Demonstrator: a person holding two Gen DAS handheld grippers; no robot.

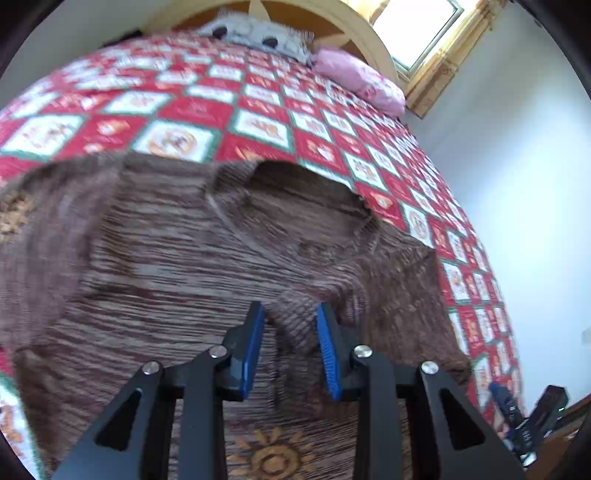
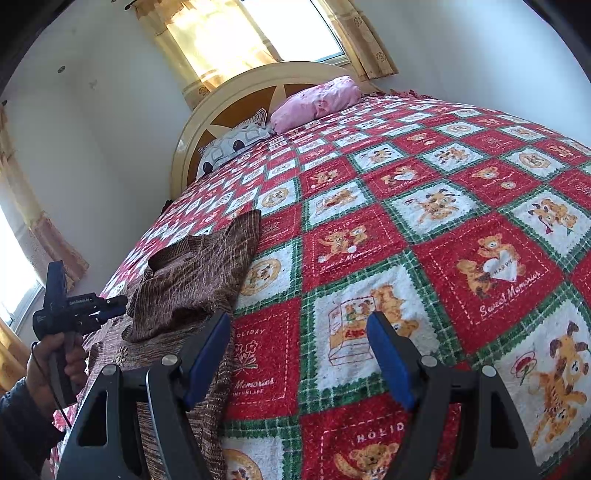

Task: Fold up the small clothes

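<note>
A brown striped knitted sweater [image 1: 177, 251] lies spread on the bed, neck opening away from me, with an orange sun motif near its hem. My left gripper [image 1: 291, 314] is low over it, its blue-padded jaws partly open around a raised fold of the sweater's right sleeve. In the right wrist view the sweater [image 2: 199, 273] lies at the left, with a sleeve folded over the body. The left gripper [image 2: 110, 306] shows there, held in a hand, at the sweater's left edge. My right gripper [image 2: 299, 321] is open and empty, over the bedspread beside the sweater's right edge.
The bed carries a red, white and green teddy-bear bedspread [image 2: 424, 236]. A pink pillow [image 2: 317, 99] and a patterned grey pillow [image 2: 232, 144] lie by the cream headboard [image 2: 229, 96]. A curtained window [image 2: 258, 33] is behind it. The right gripper [image 1: 524, 417] shows at the bed's right edge.
</note>
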